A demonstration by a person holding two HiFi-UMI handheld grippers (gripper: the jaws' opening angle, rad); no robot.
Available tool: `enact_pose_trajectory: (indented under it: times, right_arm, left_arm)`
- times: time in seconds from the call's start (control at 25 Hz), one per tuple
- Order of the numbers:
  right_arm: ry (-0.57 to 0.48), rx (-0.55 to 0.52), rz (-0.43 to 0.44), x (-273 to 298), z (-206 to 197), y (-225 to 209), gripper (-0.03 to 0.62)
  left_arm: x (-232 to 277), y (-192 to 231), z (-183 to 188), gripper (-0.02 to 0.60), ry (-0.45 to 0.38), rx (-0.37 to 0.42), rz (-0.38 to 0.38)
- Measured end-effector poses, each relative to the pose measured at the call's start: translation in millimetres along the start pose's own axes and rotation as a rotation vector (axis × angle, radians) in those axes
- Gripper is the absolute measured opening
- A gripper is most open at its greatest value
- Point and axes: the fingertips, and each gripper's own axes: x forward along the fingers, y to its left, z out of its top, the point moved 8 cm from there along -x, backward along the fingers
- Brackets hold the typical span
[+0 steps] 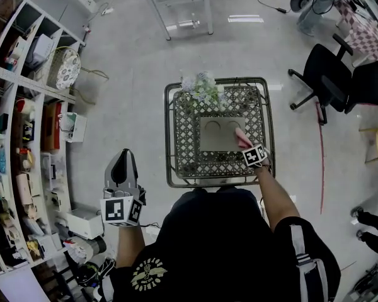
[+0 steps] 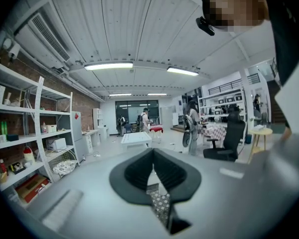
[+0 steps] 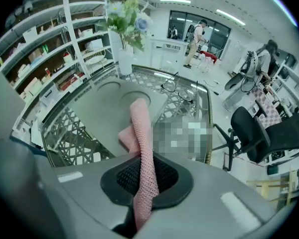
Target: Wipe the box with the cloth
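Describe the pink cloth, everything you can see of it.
The cloth is pink with a fine knit-like weave, bunched into a long narrow strip. The right claw is shut on it, and the strip runs up between the jaws and out past them. Its free end folds over at the near right corner of the flat grey box and appears to rest on the box's top. Nothing else touches it.
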Motion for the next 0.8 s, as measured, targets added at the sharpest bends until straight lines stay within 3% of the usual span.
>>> enact_pose_trajectory:
  times: [0.2,0.8]
  right_arm:
    - [-0.210,0.095,0.147,-45.2,9.7,-9.2,0.017]
    - [-0.727,0.180,0.169,-231.7,23.9,-41.5,0.017]
  left_arm:
    - [9.1,-29.3,0.8,0.000,-0.015,-0.012,-0.022]
    - [24.5,-78.5,14.5,0.000,-0.068,-0.009,-0.087]
